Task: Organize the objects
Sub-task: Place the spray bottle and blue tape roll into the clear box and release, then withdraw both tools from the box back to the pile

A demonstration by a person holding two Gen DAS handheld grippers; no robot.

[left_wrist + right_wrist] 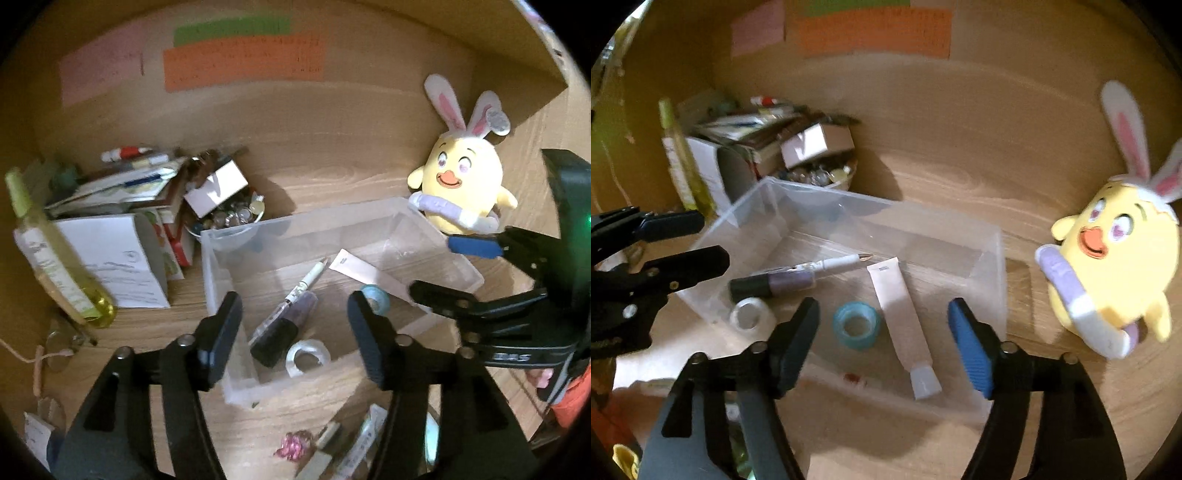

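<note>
A clear plastic bin (221,258) (999,280) sits on the wooden desk. Inside it lie a white pen (312,277) (834,264), a dark purple tube (282,328) (775,282), a white tape roll (308,356) (751,314), a blue tape roll (375,297) (857,325) and a white tube (364,271) (901,317). My left gripper (293,332) (689,240) is open and empty over the bin's near left. My right gripper (884,339) (439,266) is open and empty over the bin's near side.
A yellow chick plush with bunny ears (461,184) (1115,266) stands right of the bin. A yellow-green bottle (55,258) (679,158), boxes and papers (122,254), and a bowl of small trinkets (232,214) crowd the left. Small items (291,445) lie in front of the bin.
</note>
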